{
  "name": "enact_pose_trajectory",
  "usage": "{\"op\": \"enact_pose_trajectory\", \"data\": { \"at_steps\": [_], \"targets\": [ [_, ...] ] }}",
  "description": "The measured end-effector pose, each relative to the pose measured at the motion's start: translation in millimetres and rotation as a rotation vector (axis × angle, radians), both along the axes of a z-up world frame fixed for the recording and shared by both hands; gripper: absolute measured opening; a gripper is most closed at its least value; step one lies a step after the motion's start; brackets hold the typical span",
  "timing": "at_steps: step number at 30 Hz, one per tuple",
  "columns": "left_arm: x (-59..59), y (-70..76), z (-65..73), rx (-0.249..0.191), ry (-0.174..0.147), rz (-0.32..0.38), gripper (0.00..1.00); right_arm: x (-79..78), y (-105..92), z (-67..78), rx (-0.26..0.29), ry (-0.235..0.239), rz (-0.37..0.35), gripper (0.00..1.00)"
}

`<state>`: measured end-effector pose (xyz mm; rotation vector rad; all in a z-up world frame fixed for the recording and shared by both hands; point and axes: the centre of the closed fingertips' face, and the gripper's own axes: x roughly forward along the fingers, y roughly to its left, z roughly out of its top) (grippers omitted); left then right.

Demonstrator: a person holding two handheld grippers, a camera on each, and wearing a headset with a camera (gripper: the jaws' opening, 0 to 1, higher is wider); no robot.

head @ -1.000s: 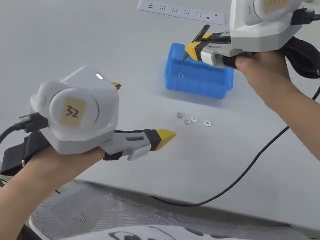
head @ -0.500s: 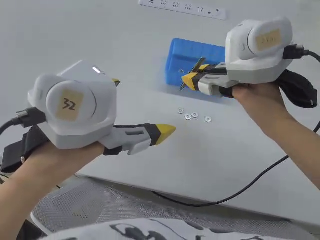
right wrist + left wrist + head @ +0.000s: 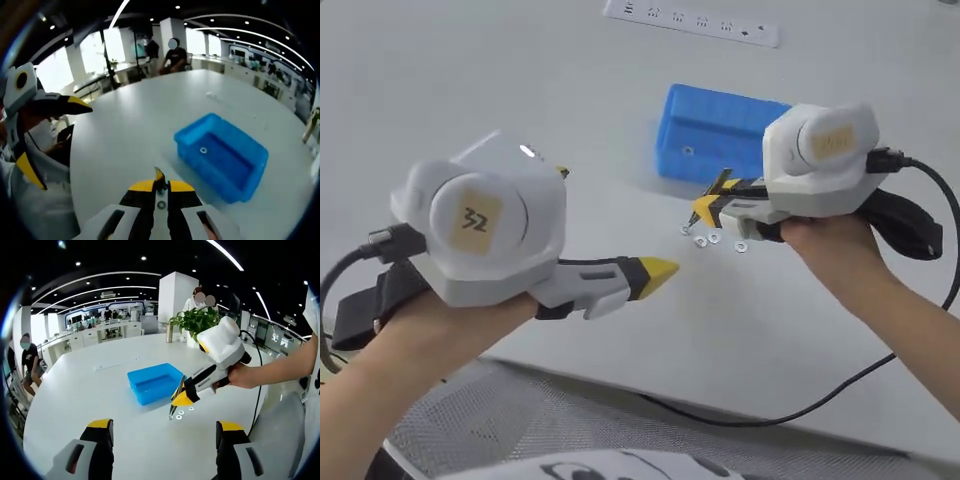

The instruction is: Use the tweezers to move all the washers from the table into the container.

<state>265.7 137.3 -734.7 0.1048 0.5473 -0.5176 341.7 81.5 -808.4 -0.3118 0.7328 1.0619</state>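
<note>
— Where are the washers lying?
— Four washers (image 3: 715,238) are lying in a short row on the white tabletop (image 3: 520,80), between the blue container (image 3: 712,168) and the near edge. One more is lying inside the container.
— And the tweezers (image 3: 173,407)?
— The right gripper (image 3: 708,211) is clamping its fingers on them. Their tips are pointing down just beside one end of the row; I cannot tell whether they are touching a washer.
— The left gripper (image 3: 164,426)?
— It is hovering over the near edge, fingers spread wide, gripping nothing.
— What about the surface and the room?
— The tabletop is showing plain and matte, with a power strip (image 3: 690,20) lying toward the far edge. Long ceiling lights are glowing over an open hall with a white pillar (image 3: 172,292), a plant (image 3: 195,320) and people at distant desks.
</note>
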Motion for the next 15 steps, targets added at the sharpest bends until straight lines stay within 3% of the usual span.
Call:
{"op": "enact_pose_trajectory", "data": {
  "at_steps": [15],
  "targets": [
    [-0.6,-4.2,-5.3,0.013,0.016,-0.016,0.84,1.7,3.1,-2.6,0.0,0.011,-0.006,0.05]
  ]
}}
